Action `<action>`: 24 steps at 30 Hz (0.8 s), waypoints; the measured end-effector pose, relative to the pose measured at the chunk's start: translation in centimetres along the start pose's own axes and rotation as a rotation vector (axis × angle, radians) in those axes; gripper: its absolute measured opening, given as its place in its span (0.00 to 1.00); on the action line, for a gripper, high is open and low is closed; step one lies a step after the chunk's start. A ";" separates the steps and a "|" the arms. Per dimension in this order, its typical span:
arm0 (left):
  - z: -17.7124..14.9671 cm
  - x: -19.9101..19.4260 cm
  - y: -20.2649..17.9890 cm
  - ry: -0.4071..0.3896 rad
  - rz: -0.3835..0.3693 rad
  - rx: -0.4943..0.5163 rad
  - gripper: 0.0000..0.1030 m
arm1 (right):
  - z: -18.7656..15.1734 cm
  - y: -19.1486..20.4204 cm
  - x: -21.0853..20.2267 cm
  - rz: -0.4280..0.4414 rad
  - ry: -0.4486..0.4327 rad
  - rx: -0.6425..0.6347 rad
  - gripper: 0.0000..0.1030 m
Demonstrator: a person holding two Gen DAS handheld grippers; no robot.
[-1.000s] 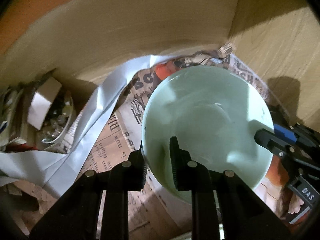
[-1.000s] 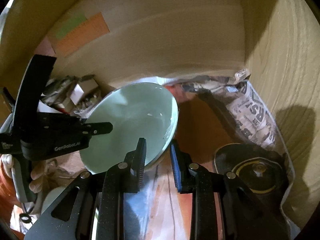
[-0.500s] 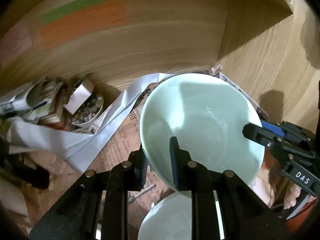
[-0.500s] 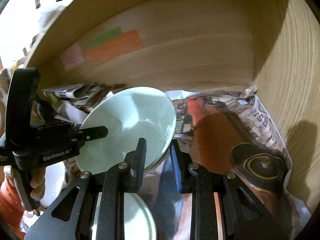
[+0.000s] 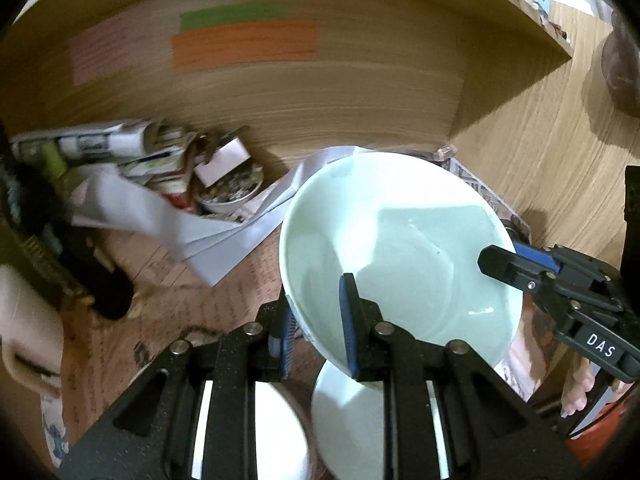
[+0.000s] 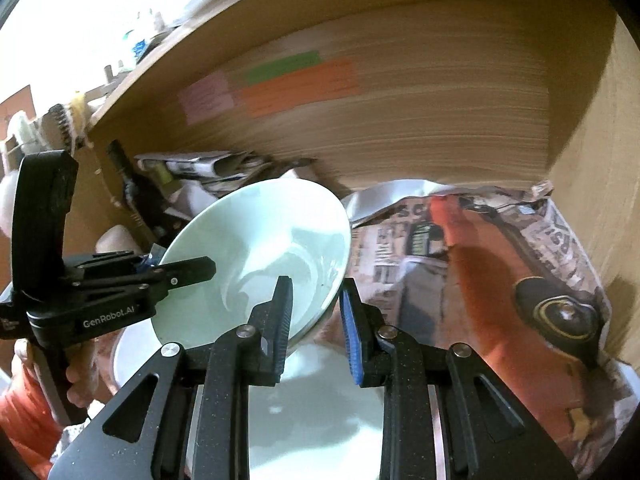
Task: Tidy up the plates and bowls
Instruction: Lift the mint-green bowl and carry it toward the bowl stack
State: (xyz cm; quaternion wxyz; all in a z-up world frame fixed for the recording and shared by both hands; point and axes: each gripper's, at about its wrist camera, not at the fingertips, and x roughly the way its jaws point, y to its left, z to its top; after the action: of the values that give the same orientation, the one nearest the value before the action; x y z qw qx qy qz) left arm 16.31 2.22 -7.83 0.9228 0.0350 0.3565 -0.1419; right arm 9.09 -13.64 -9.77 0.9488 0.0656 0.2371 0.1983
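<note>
Left wrist view. Left gripper (image 5: 316, 320) clamped on near rim of bowl (image 5: 400, 248): one finger inside, one outside, wall pinched between pads. Bowl pale green, tilted, held clear of newspaper (image 5: 224, 280) lining the cabinet floor. Right gripper (image 5: 504, 268) entering from the right, gripping the opposite rim. Second bowl (image 5: 352, 420) directly below the fingers, partly hidden. White dish (image 5: 276, 428) below and left of fingers; kind unclear. Clutter of papers and a small dish (image 5: 232, 192) ahead to the left, well apart. Coloured notes (image 5: 244, 40) on back wall, far ahead.

Right wrist view. Right gripper (image 6: 316, 312) closed on bowl (image 6: 256, 256) rim just ahead, one finger inside, one outside. Left gripper (image 6: 200, 270) coming from the left, clamped on far rim. Bowl tilted, raised above second bowl (image 6: 312, 408) lying beneath the fingers. Black lid (image 6: 560, 312) on newspaper (image 6: 460, 272), ahead to the right, well apart. Hand (image 6: 76, 384) on left gripper handle, lower left.
</note>
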 end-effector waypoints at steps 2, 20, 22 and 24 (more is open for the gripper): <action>-0.8 -0.8 0.8 -0.006 0.010 -0.015 0.20 | -0.3 0.9 0.3 0.024 0.003 -0.004 0.21; -7.2 -6.4 6.9 -0.063 0.121 -0.164 0.20 | -2.7 7.9 3.1 0.186 0.079 -0.089 0.21; -7.8 -6.6 7.5 -0.057 0.129 -0.181 0.20 | -3.1 8.6 3.6 0.201 0.095 -0.094 0.21; -8.6 -6.7 8.0 -0.050 0.137 -0.196 0.20 | -3.3 9.1 4.0 0.212 0.107 -0.098 0.21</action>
State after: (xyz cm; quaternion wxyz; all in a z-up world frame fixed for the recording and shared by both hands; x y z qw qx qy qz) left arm 8.30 12.95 -9.99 0.9379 -0.0347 0.3424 -0.0439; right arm 7.60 -3.65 -12.40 0.9106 0.0333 0.2692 0.3119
